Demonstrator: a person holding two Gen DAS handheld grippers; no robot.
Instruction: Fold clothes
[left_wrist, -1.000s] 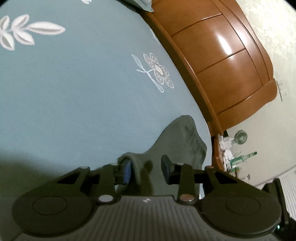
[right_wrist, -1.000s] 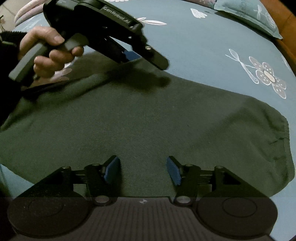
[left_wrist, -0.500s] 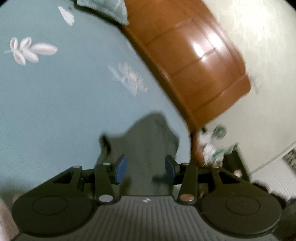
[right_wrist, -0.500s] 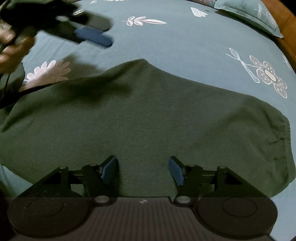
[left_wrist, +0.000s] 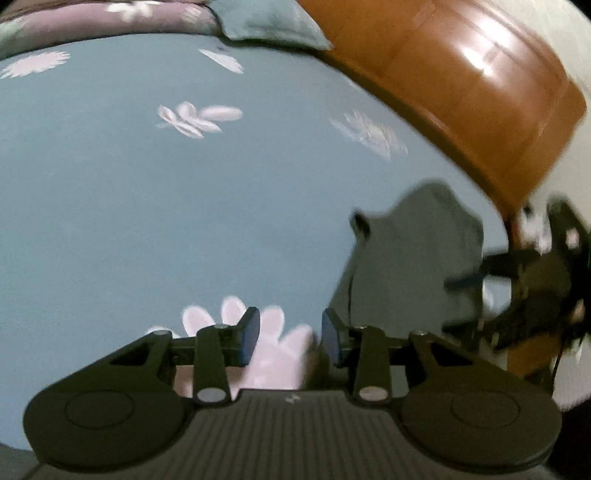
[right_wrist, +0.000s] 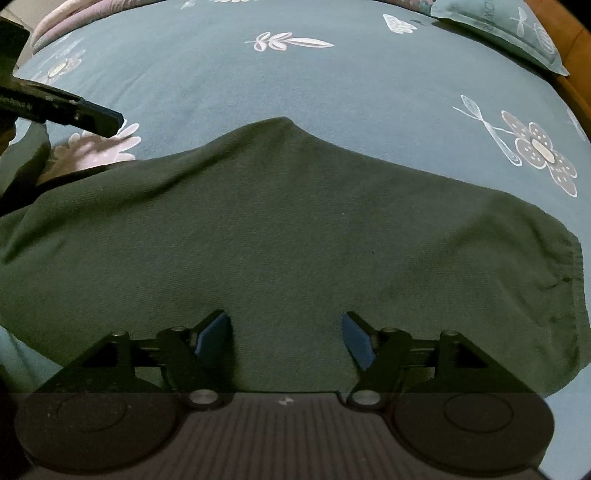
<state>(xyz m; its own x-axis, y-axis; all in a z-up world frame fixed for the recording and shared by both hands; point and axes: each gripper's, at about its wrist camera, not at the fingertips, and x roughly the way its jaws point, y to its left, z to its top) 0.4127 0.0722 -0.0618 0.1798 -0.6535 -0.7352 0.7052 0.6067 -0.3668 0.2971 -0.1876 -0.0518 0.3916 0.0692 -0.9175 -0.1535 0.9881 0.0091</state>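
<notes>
Right wrist view: dark green garment (right_wrist: 295, 236) spread flat on the blue floral bedspread (right_wrist: 332, 85), filling the middle of the frame from 9 o'clock to 3 o'clock. Long axis runs left–right; hemmed end (right_wrist: 570, 280) points to 3 o'clock, a soft peak (right_wrist: 284, 122) points to 12. Wide bare bedding beyond the peak, up to a pillow (right_wrist: 517, 33) at 1 o'clock. Wooden headboard edge (right_wrist: 576, 48) closes off the 2 o'clock side.

Right gripper (right_wrist: 286, 338) low over the near edge of the cloth, fingers spread wide, nothing between them.

Left gripper (right_wrist: 99, 120) enters at 10 o'clock, tip above a pink flower print (right_wrist: 99, 149), just beside the garment's upper-left edge.

Left wrist view, blurred: left gripper (left_wrist: 290, 338) fingers parted, gripping nothing, pink petals (left_wrist: 273, 332) under them. Garment (left_wrist: 417, 258) lies at 3 o'clock, with the right gripper (left_wrist: 517, 280) over its far side. Open bedspread (left_wrist: 147, 206) from 9 to 12; headboard (left_wrist: 480, 103) at 1 to 2.
</notes>
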